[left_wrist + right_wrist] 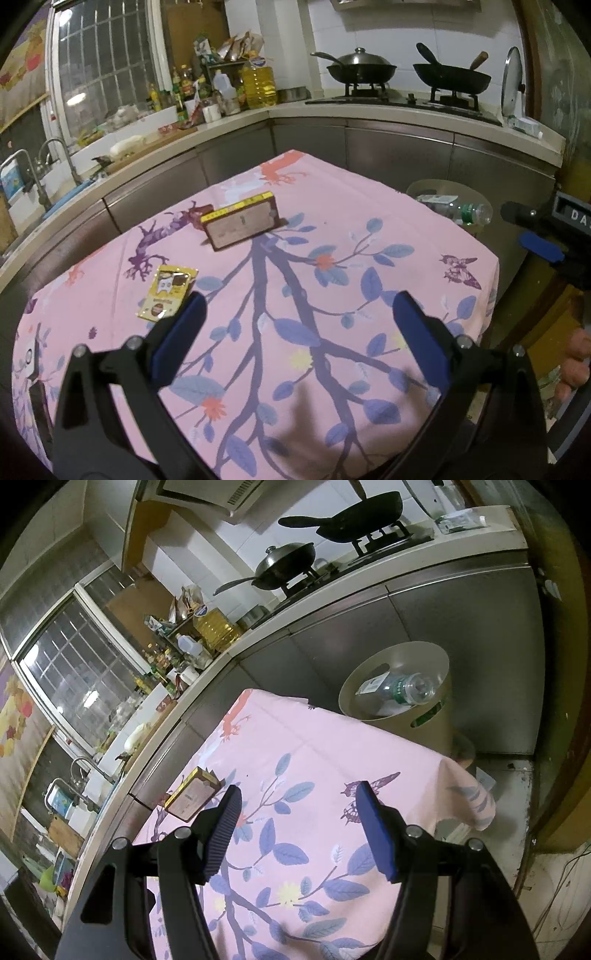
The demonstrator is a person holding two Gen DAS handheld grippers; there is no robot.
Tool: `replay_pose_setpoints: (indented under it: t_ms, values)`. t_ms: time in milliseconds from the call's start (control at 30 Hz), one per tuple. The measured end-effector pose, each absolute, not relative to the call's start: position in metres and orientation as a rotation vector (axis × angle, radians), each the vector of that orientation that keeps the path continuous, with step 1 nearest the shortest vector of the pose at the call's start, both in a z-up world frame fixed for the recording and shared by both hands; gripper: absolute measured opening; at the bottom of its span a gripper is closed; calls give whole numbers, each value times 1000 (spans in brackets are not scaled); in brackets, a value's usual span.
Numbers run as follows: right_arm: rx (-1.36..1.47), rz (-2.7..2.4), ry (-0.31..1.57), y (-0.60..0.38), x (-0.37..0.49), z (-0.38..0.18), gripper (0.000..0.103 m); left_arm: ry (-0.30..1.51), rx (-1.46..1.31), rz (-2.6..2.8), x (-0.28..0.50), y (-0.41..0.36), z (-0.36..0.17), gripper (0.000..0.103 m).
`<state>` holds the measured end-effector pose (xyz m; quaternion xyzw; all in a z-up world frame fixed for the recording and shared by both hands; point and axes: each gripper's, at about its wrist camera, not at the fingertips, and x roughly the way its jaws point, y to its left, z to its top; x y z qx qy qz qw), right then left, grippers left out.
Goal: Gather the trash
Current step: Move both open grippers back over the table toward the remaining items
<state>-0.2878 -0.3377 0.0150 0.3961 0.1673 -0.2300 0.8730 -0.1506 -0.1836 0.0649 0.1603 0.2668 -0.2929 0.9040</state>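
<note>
Left wrist view showed my left tongs (295, 314) spread wide and empty over the pink tabletop (369, 206), with a brown box (242, 225) standing ahead and a yellow wrapper (166, 291) lying flat just beside the left finger. My right tongs (299, 812) gaped wide too, gripping nothing; a plastic bottle (402, 690) lay in the bin (432, 731) beyond the tabletop's edge.

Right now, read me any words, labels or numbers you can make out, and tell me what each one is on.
"DA", cut off at the frame edge: on the right gripper body.
Brown box: print too blurred to read.
Yellow packet: too blurred.
Plastic bottle label in the bin: too small.
</note>
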Motion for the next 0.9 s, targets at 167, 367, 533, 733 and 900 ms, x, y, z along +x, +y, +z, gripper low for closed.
replay_pose_setpoints:
  t_ms: [167, 367, 533, 733, 900]
  values:
    - [827, -484, 342, -338, -287, 15, 62, 548, 332, -598, -147, -184, 67, 97]
    - [830, -493, 347, -337, -283, 13, 62, 550, 347, -588, -142, -188, 65, 97]
    - [827, -491, 361, -339, -271, 10, 62, 568, 341, -585, -128, -190, 61, 97]
    - [808, -493, 383, -342, -257, 4, 62, 586, 338, -582, -118, -193, 53, 97]
    - [817, -502, 404, -347, -253, -5, 62, 607, 348, -590, -113, -199, 45, 97]
